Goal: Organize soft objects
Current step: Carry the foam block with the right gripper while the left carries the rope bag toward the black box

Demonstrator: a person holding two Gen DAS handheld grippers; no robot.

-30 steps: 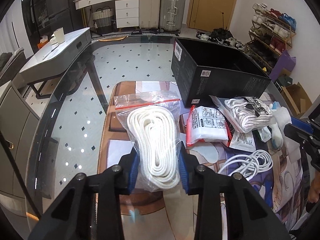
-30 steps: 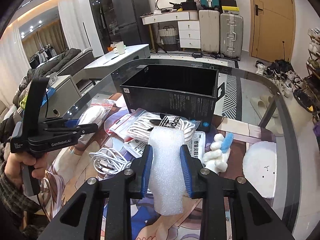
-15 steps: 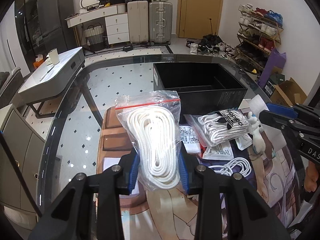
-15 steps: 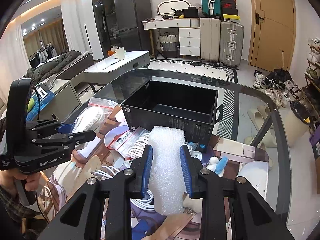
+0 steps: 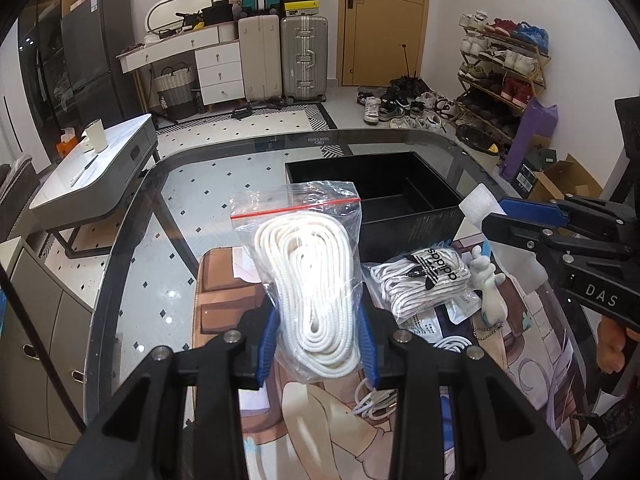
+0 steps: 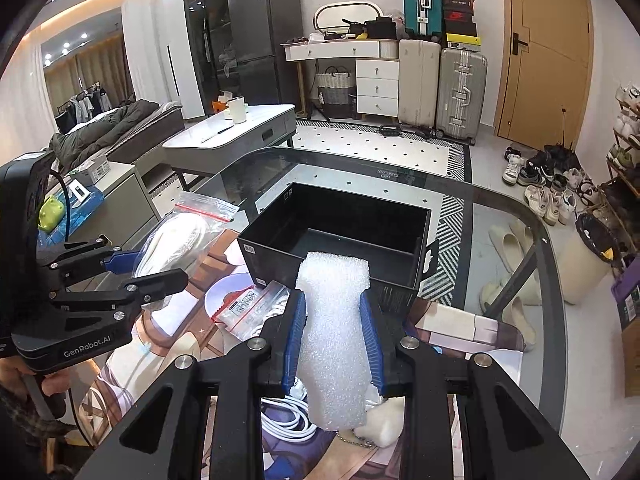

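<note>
My left gripper (image 5: 318,336) is shut on a clear zip bag of coiled white rope (image 5: 310,280) and holds it above the table. My right gripper (image 6: 332,336) is shut on a white foam sheet (image 6: 334,332), held up in front of the open black box (image 6: 340,240). The box (image 5: 400,204) also shows in the left wrist view, behind the rope bag. The left gripper with its bag (image 6: 176,248) shows at the left of the right wrist view. The right gripper (image 5: 516,220) shows at the right of the left wrist view, foam tip (image 5: 480,204) near the box.
On the printed mat (image 5: 320,420) lie a bag of white laces with an adidas label (image 5: 424,280), a white cable (image 6: 288,420), a small white plush toy (image 5: 490,292) and another zip bag (image 6: 252,308). The glass table edge (image 6: 552,280) curves at the right.
Both grippers have risen with their loads. The black box now sits lower and farther in both views, its inside showing. The right gripper has come closer to the box.
</note>
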